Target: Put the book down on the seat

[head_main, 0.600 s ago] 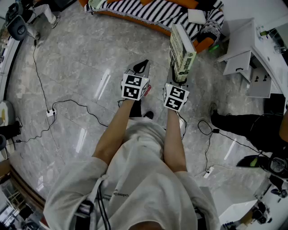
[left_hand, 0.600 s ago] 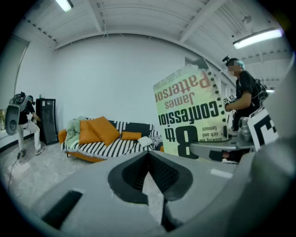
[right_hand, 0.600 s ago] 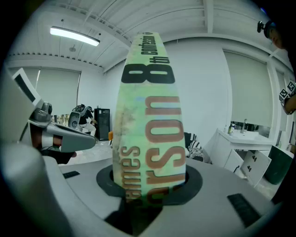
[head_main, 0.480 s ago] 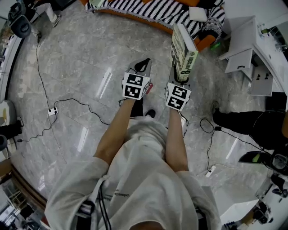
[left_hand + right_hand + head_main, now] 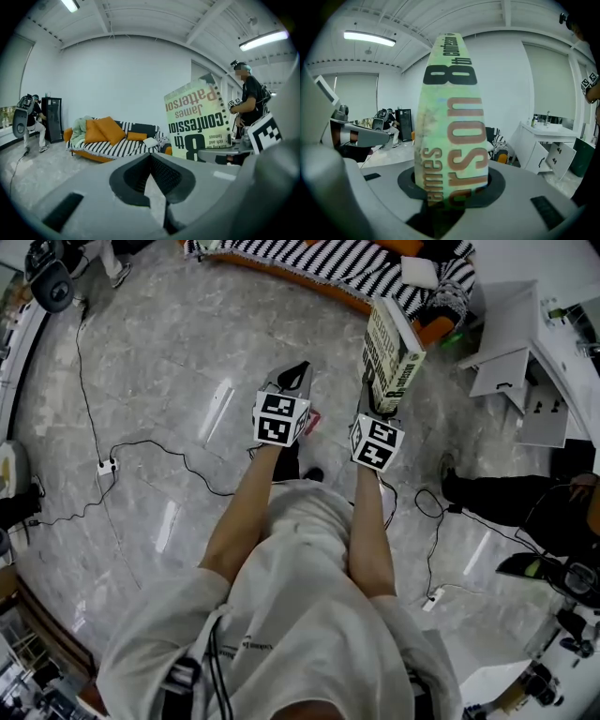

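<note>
The left gripper [image 5: 297, 381] is empty, its jaws closed together on nothing, and it hangs over the marble floor [image 5: 159, 381] beside the right one.

Ahead, across the top of the head view, lies the orange sofa [image 5: 309, 266] under a striped throw, with cushions on it. This is judged to be the seat.

The right gripper [image 5: 379, 412] is clamped on the book [image 5: 392, 351], a thick paperback. It holds the book in the air over the floor, short of the sofa's edge and not touching it.

Recommended handling:
- Carry the book forward until it is fully over a bare stretch of the throw, clear of the cushions.
- Tip it down until a cover lies flat.
- Release only once the seat takes its weight. A tall, thick book let go on end on a soft surface would likely topple.

Orientation: the long axis stands nearly upright, leaning away towards the sofa. The book is upside down, gripped by its head end. The spine faces back along the jaws, and the front cover faces the left gripper.
</note>
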